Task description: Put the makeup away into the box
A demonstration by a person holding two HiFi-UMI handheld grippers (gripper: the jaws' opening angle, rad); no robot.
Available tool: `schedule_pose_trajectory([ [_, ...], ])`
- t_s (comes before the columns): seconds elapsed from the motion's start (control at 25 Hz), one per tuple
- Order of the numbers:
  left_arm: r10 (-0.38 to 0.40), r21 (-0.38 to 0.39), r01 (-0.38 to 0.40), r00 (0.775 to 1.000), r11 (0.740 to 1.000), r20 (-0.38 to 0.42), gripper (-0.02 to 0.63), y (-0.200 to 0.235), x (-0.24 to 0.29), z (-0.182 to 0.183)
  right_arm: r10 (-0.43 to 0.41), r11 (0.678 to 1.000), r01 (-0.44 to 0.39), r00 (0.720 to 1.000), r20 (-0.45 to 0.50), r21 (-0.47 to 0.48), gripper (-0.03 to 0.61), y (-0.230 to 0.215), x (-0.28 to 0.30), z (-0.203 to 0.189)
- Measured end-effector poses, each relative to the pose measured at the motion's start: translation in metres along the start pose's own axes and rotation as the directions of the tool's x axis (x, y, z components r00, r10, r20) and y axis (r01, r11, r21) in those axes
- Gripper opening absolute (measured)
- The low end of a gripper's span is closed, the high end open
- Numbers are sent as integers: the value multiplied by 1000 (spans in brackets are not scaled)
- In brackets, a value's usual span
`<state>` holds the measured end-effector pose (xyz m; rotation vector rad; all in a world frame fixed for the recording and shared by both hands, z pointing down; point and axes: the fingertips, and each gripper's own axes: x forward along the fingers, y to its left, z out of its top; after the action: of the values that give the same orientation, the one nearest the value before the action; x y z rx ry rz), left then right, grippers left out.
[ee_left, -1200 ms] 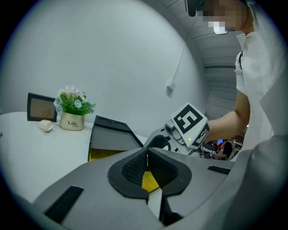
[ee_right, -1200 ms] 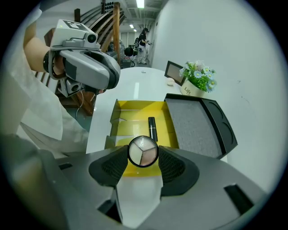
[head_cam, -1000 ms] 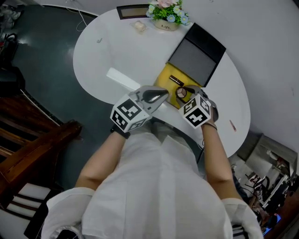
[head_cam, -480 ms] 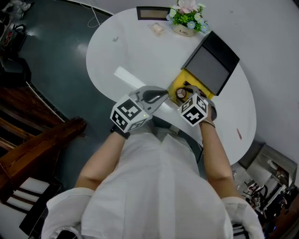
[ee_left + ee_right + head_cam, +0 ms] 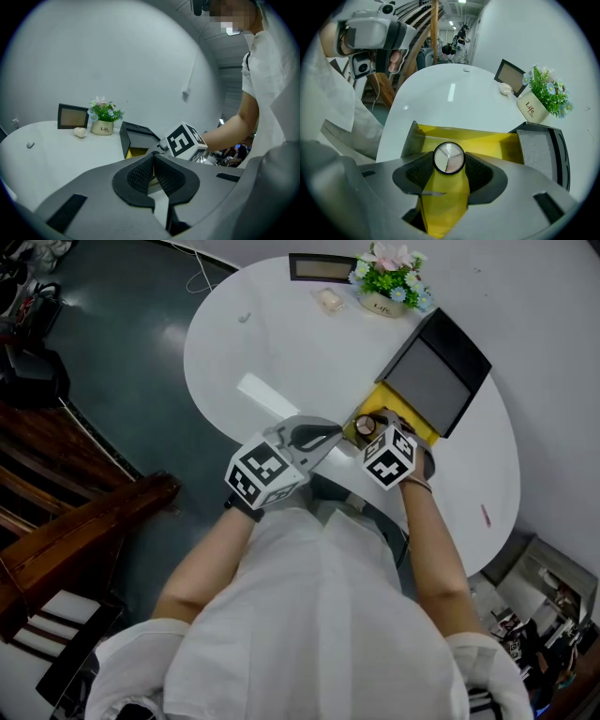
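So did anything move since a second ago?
Only a little. The right gripper carried the round compact slightly further over the yellow box, its fingers clamped on it throughout; nothing was let go. The left gripper stayed shut and empty beside it. The lid, flower pot and frame on the table did not move.

Palette: mostly yellow, grey, white.
Box (image 5: 497, 140) was yellow inside, its lid (image 5: 433, 371) black with a grey pad. Compact (image 5: 449, 158) had a black rim and cream, white and pink wedges. Left gripper (image 5: 153, 176) and right gripper (image 5: 449, 174) were grey, ribbed pads (image 5: 139, 177) black. Marker cubes (image 5: 267, 474) carried black-and-white squares. Table (image 5: 281, 334) white, floor (image 5: 112, 324) dark teal.
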<state>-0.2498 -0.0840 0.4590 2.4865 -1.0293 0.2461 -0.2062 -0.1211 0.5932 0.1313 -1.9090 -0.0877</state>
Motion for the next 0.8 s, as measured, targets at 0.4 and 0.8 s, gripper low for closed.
schedule_pose_trajectory([
  [0.4,-9,10,10,1000,1000,-1,20,-3,7,5,13,999,-16,998,60,51,204,-1,-8,4],
  [0.8,-73,45,74,997,996,-25,18,-31,36,11,-30,994,18,993,115,106,204,-8,-41,-12],
])
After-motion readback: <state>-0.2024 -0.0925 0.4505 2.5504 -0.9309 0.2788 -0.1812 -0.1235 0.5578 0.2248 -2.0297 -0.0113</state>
